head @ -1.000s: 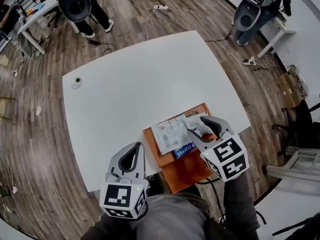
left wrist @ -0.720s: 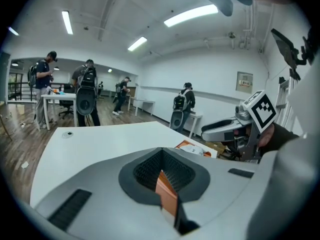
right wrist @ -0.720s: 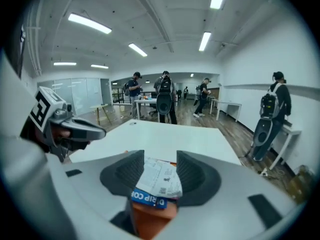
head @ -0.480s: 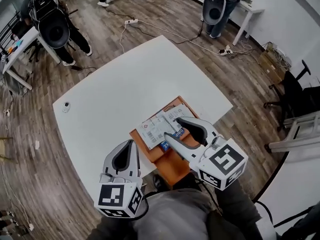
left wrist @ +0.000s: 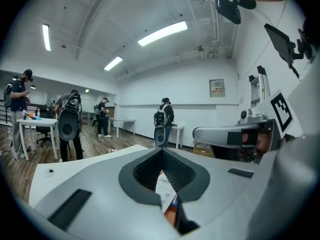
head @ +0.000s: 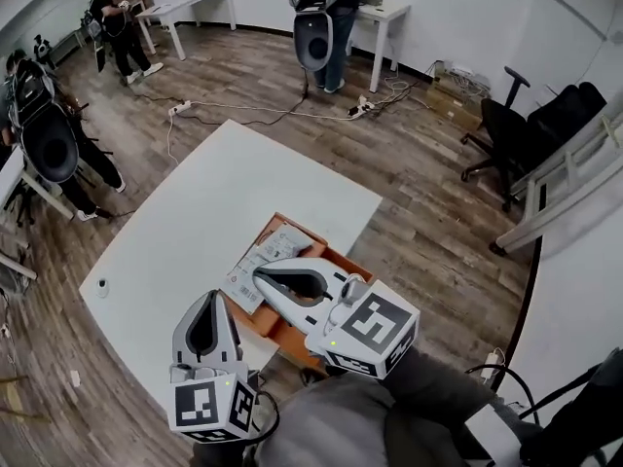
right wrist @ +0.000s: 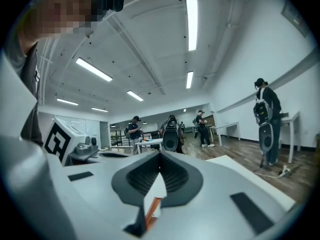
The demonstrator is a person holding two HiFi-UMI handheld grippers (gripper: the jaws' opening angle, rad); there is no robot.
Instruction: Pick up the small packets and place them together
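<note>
A wooden floor [head: 428, 163] takes up most of the head view, with a cable running across it. A white counter [head: 195, 212] stands on it at an angle. Beyond the counter a person with a backpack [head: 321, 13] stands at a white desk [head: 384, 13]. More people stand at the far left, and a black office chair [head: 531, 129] sits at the right.

An orange tray [head: 275, 331] lies on the near part of the counter, close to its edge. The small packets [head: 261, 261] lie on the tray's far half. They are white with print and overlap one another in one group.

The right gripper [head: 258, 272] is raised over the tray and points roughly level, with its tip above the near edge of the packets in the head view. Its jaws have just been closing and now meet at the tips. Nothing is between them; only a strip of white and orange shows through the gap lower down in the right gripper view.

The left gripper [head: 209, 295] is raised to the left of the tray, near the counter's near edge. Its jaws are also together at the tips and empty. Through the slot behind them, a packet and a bit of the tray show.

A small round thing [head: 102, 285] sits alone near the counter's left edge, well apart from the tray.
</note>
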